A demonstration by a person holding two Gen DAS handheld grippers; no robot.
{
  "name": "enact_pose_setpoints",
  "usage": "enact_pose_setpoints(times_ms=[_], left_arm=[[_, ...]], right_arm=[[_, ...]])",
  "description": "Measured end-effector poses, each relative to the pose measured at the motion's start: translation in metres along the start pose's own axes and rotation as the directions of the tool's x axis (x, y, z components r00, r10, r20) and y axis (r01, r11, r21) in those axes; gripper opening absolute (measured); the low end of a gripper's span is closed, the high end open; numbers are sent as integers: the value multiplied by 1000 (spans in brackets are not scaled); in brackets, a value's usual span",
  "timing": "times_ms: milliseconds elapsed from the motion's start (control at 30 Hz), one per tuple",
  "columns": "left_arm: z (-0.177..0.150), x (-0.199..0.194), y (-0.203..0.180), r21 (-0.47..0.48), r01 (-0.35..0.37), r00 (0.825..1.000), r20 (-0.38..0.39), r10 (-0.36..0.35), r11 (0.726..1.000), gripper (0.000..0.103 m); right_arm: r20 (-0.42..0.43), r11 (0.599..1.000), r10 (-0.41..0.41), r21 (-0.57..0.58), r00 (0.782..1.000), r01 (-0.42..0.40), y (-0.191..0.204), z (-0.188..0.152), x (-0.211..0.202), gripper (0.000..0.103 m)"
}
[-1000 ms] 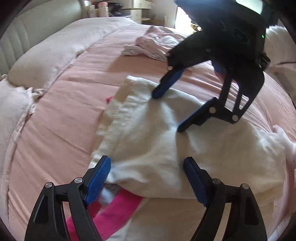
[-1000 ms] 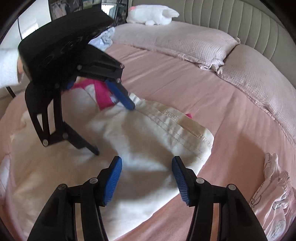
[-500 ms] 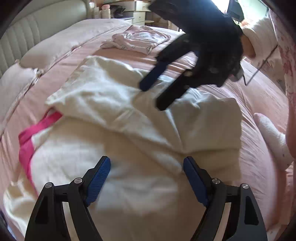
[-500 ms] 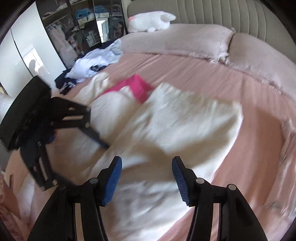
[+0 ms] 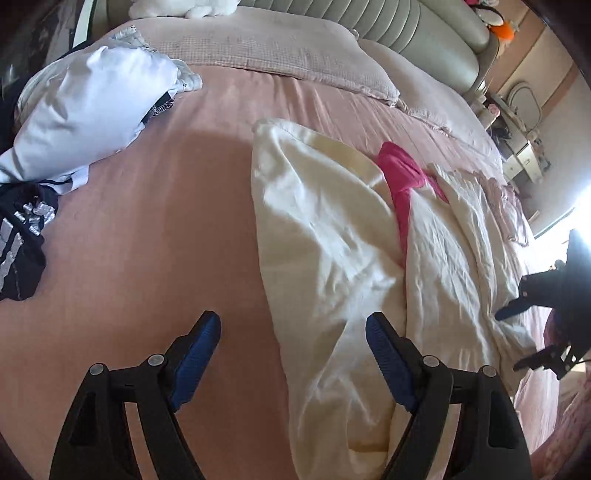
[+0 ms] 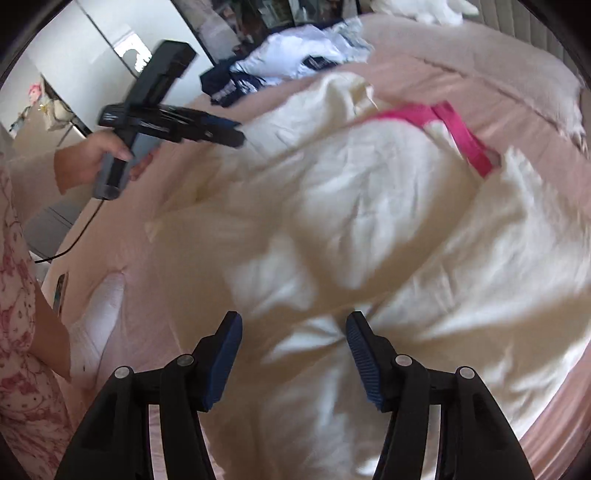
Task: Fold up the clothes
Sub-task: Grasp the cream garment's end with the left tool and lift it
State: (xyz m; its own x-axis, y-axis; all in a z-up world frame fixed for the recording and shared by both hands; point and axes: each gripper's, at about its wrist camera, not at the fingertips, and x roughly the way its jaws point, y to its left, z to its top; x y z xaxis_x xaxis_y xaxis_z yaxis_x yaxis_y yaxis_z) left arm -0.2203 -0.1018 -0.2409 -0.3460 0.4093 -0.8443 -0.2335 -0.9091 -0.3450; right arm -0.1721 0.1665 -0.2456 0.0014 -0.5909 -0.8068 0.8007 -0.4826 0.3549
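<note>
A cream garment point(image 5: 332, 236) with a bright pink waistband point(image 5: 400, 184) lies crumpled on the pink bed sheet point(image 5: 147, 229). My left gripper point(image 5: 293, 332) hovers open over the garment's left edge, one pad above bare sheet and the other above cloth, with nothing held. In the right wrist view a hand point(image 6: 92, 158) holds the left gripper point(image 6: 236, 136) at the garment's far left side. My right gripper point(image 6: 294, 325) hangs above the cream garment point(image 6: 369, 206), its jaws opening with only loose cloth below them. The right gripper point(image 5: 517, 338) also shows at the left wrist view's right edge.
A pale white-blue clothes pile point(image 5: 88, 107) and a black garment with silver stripes point(image 5: 22, 236) lie at the left. Pink pillows point(image 5: 280, 48) and a padded headboard point(image 5: 406, 14) stand beyond. A person's floral sleeve point(image 6: 18, 332) is at the near left.
Both grippers have swung apart: the left one rolled and slid to the garment's left edge, the right one moved over its near part. The pink waistband now shows on top.
</note>
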Motion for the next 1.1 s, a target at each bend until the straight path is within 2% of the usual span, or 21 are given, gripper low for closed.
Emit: enact_pose_setpoints(times_ms=[33, 100, 200, 267, 300, 367, 400, 433, 467, 500, 567, 667, 767, 833, 1000, 1067, 1100], left_arm=[[4, 3, 3, -17, 39, 999, 3, -39, 999, 81], [21, 10, -1, 7, 45, 999, 0, -45, 999, 81], [47, 20, -7, 44, 51, 999, -4, -51, 998, 81], [63, 23, -8, 66, 60, 998, -9, -59, 996, 81], [70, 26, -8, 66, 88, 996, -15, -88, 994, 80], [81, 32, -8, 67, 124, 992, -46, -121, 990, 75], [84, 36, -8, 68, 129, 990, -72, -124, 989, 59], [84, 38, -10, 73, 135, 987, -94, -128, 988, 29], [85, 40, -12, 78, 142, 984, -115, -133, 987, 12], [83, 39, -15, 80, 154, 981, -134, -143, 985, 6], [78, 34, -22, 120, 152, 981, -143, -134, 981, 6], [75, 36, -29, 175, 153, 976, -178, -121, 973, 6], [76, 40, -23, 135, 167, 972, -189, -140, 977, 7], [76, 39, -19, 113, 169, 972, -182, -147, 979, 7], [73, 42, -15, 112, 178, 968, -197, -154, 978, 9], [74, 45, -16, 119, 176, 967, -207, -149, 977, 10], [74, 45, -18, 139, 168, 968, -209, -137, 976, 10]], right_arm=[[37, 999, 38, 7, 999, -38, 4, 7, -5, 59], [77, 999, 51, -7, 996, -51, 15, 19, -3, 60], [52, 996, 62, -74, 997, -59, 40, 31, 22, 60], [51, 991, 52, -123, 997, -45, 57, 34, 39, 60], [56, 990, 43, -138, 998, -35, 65, 35, 49, 60], [57, 994, -22, -105, 998, 28, 72, 37, 66, 60], [40, 996, -55, -66, 998, 57, 72, 38, 73, 60], [30, 997, -57, -46, 998, 58, 72, 39, 76, 60], [22, 998, -52, -32, 998, 52, 72, 40, 78, 60], [22, 998, -49, -49, 999, 50, 75, 41, 76, 60], [22, 992, -76, -103, 997, 78, 80, 45, 68, 60], [-3, 959, -129, -256, 992, 123, 91, 48, 61, 61], [-4, 852, -220, -488, 975, 190, 113, 39, 71, 61], [8, 821, -227, -536, 974, 196, 126, 32, 77, 61], [43, 796, -263, -556, 964, 242, 165, 19, 116, 61], [87, 743, -342, -585, 936, 326, 175, 10, 139, 62], [99, 733, -371, -580, 923, 357, 175, 8, 147, 61]])
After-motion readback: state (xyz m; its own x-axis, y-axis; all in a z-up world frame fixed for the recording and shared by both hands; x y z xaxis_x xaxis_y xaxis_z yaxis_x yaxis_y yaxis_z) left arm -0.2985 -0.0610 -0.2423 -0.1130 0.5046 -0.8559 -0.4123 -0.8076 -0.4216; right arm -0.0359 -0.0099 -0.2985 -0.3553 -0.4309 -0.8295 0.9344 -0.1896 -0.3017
